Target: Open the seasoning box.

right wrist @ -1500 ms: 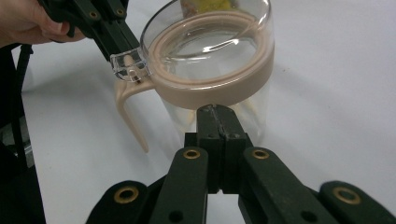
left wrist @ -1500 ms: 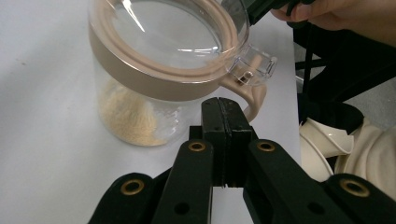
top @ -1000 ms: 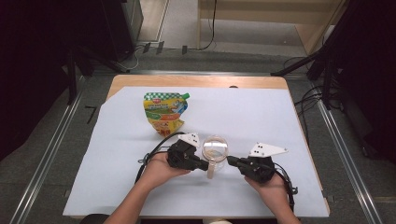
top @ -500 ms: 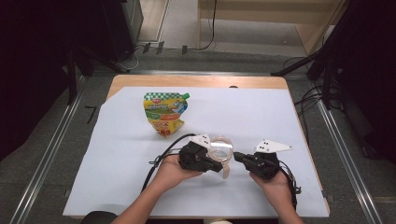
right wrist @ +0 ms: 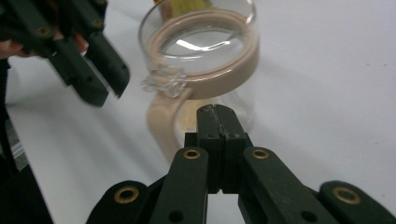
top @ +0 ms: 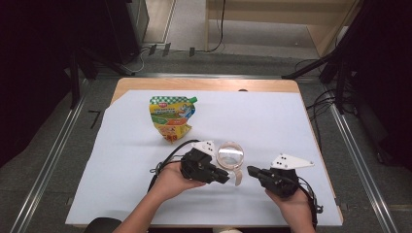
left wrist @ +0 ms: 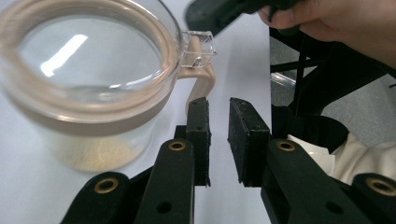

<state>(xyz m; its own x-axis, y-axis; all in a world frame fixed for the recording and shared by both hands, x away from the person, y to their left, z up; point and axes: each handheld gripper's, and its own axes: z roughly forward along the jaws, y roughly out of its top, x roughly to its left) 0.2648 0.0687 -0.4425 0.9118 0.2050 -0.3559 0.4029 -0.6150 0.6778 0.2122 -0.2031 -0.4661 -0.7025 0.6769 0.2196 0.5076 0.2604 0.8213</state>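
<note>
Your table [top: 145, 204] carries a white sheet [top: 272, 121] over most of its top. On the sheet's far left lies a colourful pouch [top: 170, 118], well apart from your hands. The glass jar [top: 230, 155] with its beige lid and handle stands near the front edge, between your two tools. Your left gripper [top: 224, 177] sits just beside the jar's handle; its jaws have just been opening to a narrow gap, with nothing between them. Your right gripper [top: 251, 171] points at the jar from the other side, jaws pressed together on nothing.
</note>
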